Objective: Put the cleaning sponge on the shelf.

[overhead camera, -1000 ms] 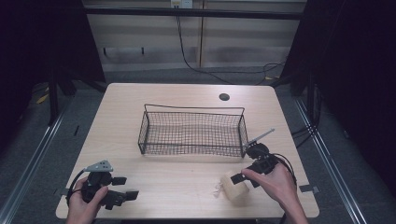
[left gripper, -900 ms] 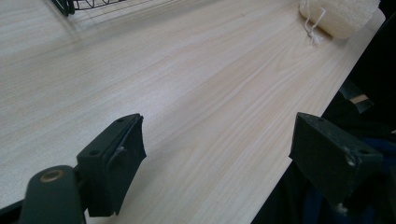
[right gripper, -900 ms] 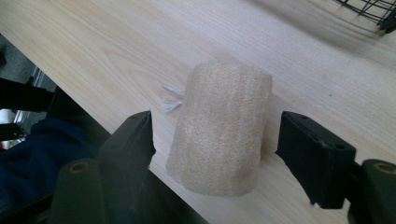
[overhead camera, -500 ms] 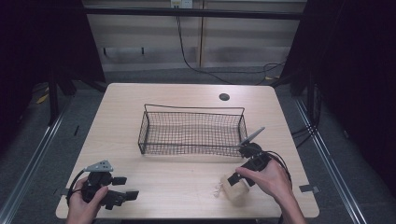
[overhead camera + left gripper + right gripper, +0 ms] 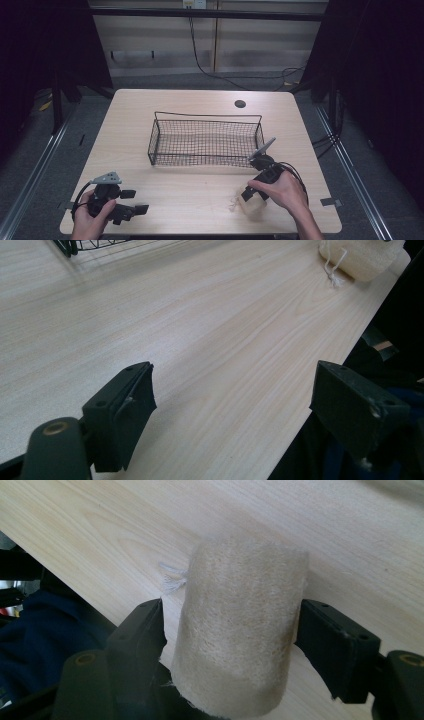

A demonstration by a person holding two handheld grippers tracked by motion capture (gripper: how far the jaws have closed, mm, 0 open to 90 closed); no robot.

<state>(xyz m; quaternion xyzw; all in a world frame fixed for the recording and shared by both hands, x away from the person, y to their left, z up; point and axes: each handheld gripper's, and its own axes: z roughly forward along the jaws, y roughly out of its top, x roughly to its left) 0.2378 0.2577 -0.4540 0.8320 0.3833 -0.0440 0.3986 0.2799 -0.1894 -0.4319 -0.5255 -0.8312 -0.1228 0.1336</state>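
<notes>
At the near edge of the bench (image 5: 200, 200) the left gripper (image 5: 235, 415) hangs idle with its jaws spread wide and nothing between them; to its right, the right gripper (image 5: 232, 645) has swung in from the basket side and now has its jaws pinching the loofah sponge (image 5: 240, 630) by its flanks, so the pick looks made; beyond, the wire basket (image 5: 205, 142) sits unfilled, likely the drop spot
</notes>
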